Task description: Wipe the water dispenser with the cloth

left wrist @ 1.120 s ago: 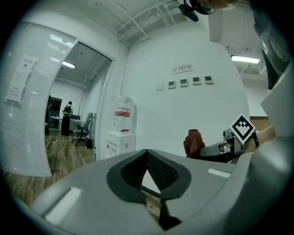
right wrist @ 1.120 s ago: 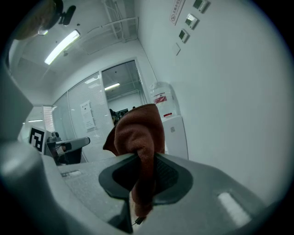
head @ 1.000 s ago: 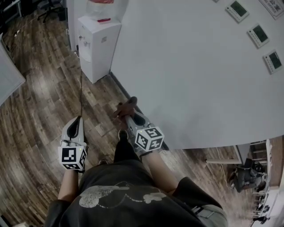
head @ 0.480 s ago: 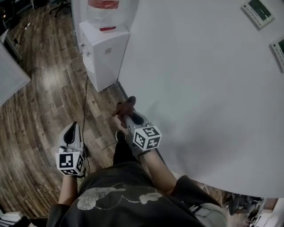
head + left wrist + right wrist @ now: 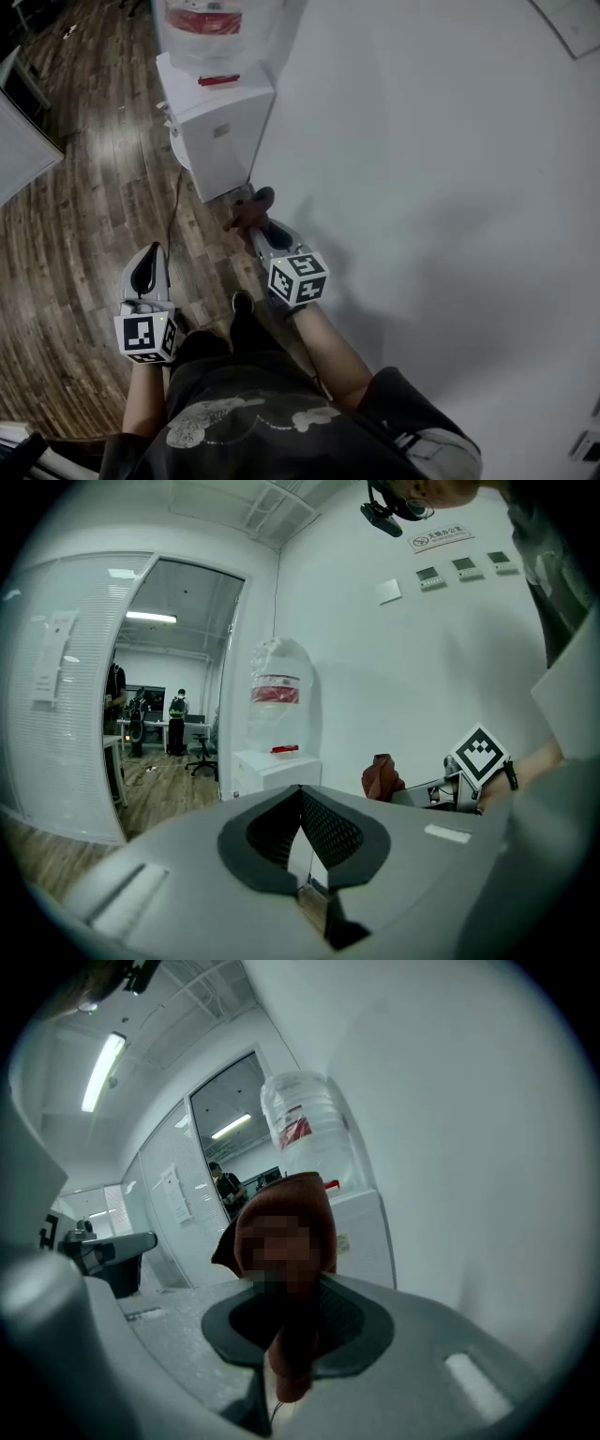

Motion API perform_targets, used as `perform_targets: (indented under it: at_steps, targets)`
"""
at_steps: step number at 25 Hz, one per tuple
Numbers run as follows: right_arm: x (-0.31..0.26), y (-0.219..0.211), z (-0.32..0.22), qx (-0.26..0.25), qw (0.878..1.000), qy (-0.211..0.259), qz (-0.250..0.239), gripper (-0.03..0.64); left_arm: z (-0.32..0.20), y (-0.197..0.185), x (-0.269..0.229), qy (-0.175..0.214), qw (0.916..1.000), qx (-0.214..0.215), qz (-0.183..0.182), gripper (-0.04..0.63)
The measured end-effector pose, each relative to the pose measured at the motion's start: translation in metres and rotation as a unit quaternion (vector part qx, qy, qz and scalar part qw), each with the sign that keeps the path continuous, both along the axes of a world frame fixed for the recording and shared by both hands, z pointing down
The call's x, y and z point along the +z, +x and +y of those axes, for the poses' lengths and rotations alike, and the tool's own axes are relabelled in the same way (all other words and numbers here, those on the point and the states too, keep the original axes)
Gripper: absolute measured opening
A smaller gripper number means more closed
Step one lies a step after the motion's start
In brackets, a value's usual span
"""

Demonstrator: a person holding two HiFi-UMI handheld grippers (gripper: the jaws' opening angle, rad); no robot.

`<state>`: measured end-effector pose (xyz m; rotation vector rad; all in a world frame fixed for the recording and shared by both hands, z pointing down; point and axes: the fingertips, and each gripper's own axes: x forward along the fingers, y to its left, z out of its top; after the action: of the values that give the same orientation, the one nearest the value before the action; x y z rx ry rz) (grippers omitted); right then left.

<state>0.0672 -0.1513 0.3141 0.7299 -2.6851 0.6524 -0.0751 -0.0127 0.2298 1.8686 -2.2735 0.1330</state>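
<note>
The white water dispenser (image 5: 217, 131) stands against the wall ahead, a clear bottle (image 5: 204, 26) with a red label on top; it also shows as the dispenser (image 5: 272, 771) and the dispenser (image 5: 361, 1232). My right gripper (image 5: 251, 214) is shut on a brown cloth (image 5: 248, 208), a short way in front of the dispenser's base. The cloth (image 5: 281, 1237) sticks up from between the jaws. My left gripper (image 5: 145, 267) hangs lower left over the floor, shut and holding nothing. In the left gripper view the cloth (image 5: 382, 776) shows at the right.
A white wall (image 5: 431, 187) runs along my right side. Wooden floor (image 5: 66, 225) spreads to the left, with a cable (image 5: 174, 211) trailing from the dispenser. A glass partition (image 5: 66, 686) and an open doorway (image 5: 178, 696) lie to the left of the dispenser.
I have moved closer to the dispenser, which now looks bigger and nearer. Both grippers keep their state, the right still gripping the cloth.
</note>
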Motion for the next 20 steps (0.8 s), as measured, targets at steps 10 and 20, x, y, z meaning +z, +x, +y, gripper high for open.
perform_targets:
  at_steps: [10,20]
  targets:
    - [-0.008,-0.01,-0.041,0.08,0.997,0.011,0.013,0.059,-0.03,-0.023,0.011,0.017,0.9986,0.043,0.026,0.018]
    - [-0.039,-0.052,-0.143,0.113,0.991,0.072,0.007,0.06,-0.113,-0.059,-0.013,0.048,0.9971,0.058,-0.012,0.018]
